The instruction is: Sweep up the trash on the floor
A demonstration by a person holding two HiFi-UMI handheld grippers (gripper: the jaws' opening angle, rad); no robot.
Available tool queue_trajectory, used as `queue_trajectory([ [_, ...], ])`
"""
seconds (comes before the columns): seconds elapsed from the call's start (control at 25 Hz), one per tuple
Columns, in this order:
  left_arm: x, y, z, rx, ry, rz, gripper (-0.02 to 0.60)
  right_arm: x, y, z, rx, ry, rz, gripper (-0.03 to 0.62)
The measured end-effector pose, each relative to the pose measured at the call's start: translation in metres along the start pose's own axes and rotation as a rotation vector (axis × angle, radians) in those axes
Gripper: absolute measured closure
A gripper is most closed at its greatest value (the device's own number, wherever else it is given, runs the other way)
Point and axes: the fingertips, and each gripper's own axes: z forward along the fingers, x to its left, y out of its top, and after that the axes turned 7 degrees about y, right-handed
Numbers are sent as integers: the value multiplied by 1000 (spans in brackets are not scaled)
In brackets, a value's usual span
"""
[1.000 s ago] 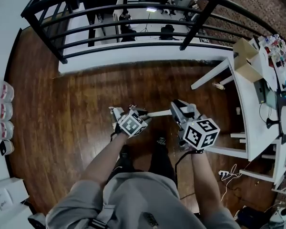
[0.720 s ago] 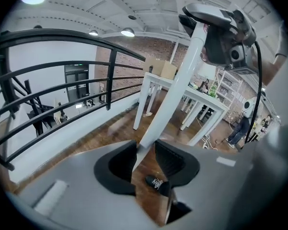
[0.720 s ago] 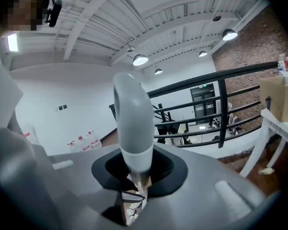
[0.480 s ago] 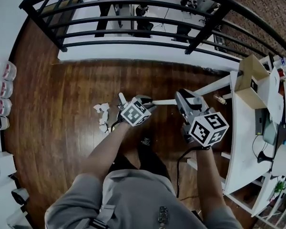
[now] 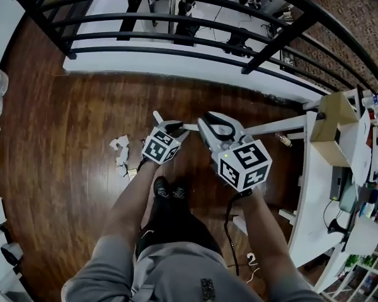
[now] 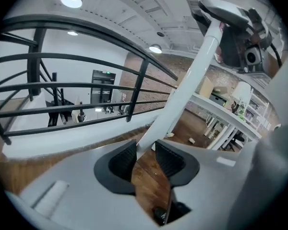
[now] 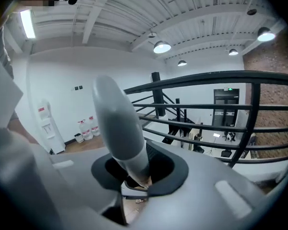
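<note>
Although both sets of jaws were already clamped on the tool, I judged the sweeping itself barely begun. The left gripper [image 6: 145, 153] had its jaws closed on the white pole [image 6: 182, 92]. That pole ran up and across to the right gripper [image 7: 134, 171], whose jaws were gripping the grey handle [image 7: 119, 123] at the pole's upper end. I took this for the broom, though its head showed in none of my views, so I could not say whether it was touching the floor [image 5: 63, 143]. The trash [image 5: 120, 145], a few crumpled white scraps of paper, lay loose on the dark wooden boards. It sat just to the left of the left gripper, near the wearer's shoes [image 5: 167, 190], and was not gathered into a heap. No dustpan was in sight. What remained, as I read it, was nearly everything: bringing the head round to the scraps, drawing them together and collecting them
</note>
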Motion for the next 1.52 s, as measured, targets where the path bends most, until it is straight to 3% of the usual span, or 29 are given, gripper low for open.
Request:
queue_trajectory([
  [0.2,45,-25,-17,-16,77,-97,456,26,-5,49,39,91,-46,530],
  [0.44,69,-62,-67,-5,146,-177,454,76,-10,78,80,198,-41,530],
  [0.96,69,-132,-149,18,249,-295,456,168,-33,93,135,350,-56,530],
  [1.24,67,-143,-169,33,243,-286,456,190,-35,92,138,346,-60,530],
  [1.52,60,-94,-155,19,157,-185,456,149,-1,69,77,233,1,530],
])
